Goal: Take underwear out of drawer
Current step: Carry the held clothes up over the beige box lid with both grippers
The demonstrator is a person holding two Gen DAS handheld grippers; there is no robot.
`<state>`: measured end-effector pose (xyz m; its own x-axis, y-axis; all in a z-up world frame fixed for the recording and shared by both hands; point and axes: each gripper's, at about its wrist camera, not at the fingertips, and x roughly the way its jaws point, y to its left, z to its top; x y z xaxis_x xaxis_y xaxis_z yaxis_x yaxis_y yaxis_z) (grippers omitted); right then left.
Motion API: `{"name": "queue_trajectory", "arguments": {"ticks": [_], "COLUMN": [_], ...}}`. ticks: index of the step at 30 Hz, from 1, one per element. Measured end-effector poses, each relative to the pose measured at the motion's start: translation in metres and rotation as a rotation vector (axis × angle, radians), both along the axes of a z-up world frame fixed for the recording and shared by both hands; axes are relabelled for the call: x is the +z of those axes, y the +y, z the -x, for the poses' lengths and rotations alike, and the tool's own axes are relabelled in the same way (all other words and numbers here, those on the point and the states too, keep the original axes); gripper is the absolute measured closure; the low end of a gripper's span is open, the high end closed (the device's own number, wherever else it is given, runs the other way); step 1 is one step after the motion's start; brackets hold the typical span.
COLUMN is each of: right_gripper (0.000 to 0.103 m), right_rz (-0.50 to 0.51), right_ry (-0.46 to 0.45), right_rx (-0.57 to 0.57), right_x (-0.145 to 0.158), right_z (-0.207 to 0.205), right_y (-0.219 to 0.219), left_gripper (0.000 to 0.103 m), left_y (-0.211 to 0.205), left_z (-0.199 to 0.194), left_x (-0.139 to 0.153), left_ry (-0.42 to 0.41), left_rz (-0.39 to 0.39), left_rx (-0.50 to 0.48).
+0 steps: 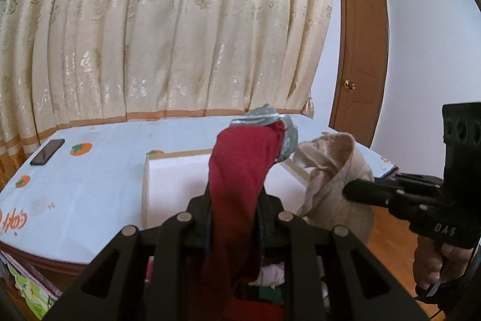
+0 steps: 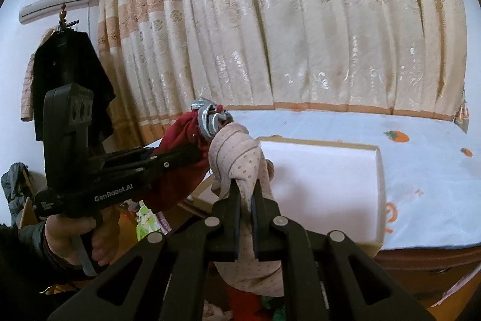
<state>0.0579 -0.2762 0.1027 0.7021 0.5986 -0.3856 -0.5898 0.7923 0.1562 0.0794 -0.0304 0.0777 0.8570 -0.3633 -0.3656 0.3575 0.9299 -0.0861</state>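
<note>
The left gripper (image 1: 231, 209), low in the centre of its own view, has its jaws pinched nearly together on dark red underwear with a silver waistband (image 1: 237, 170), which drapes up and over the fingers. The right gripper (image 2: 246, 200) is clamped fully on pale pink dotted underwear (image 2: 237, 152) bunched above its tips. Both garments hang clear, probably lifted this high to free them from the open drawer (image 1: 264, 288) at the bottom edge, where other clothes show. Beyond lies the table with its fruit-print cloth (image 1: 90, 176) and a white box (image 2: 324, 185).
</note>
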Motion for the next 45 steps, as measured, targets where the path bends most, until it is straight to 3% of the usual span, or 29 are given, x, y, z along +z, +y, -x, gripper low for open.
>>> {"name": "queue_trajectory", "arguments": {"ticks": [21, 31, 45], "right_gripper": [0.096, 0.096, 0.096], "right_rz": [-0.005, 0.014, 0.058], "right_ry": [0.031, 0.023, 0.140], "right_rx": [-0.062, -0.095, -0.156], "right_x": [0.012, 0.025, 0.009], "right_z": [-0.057, -0.095, -0.183], "right_y": [-0.025, -0.031, -0.046], "left_gripper": [0.084, 0.084, 0.084], "left_y": [-0.030, -0.049, -0.079], "left_z": [-0.065, -0.107, -0.190], "left_x": [0.001, 0.000, -0.012], "left_ry": [0.046, 0.104, 0.257], "left_rz": [-0.080, -0.086, -0.072], "left_rx": [0.022, 0.014, 0.014]}}
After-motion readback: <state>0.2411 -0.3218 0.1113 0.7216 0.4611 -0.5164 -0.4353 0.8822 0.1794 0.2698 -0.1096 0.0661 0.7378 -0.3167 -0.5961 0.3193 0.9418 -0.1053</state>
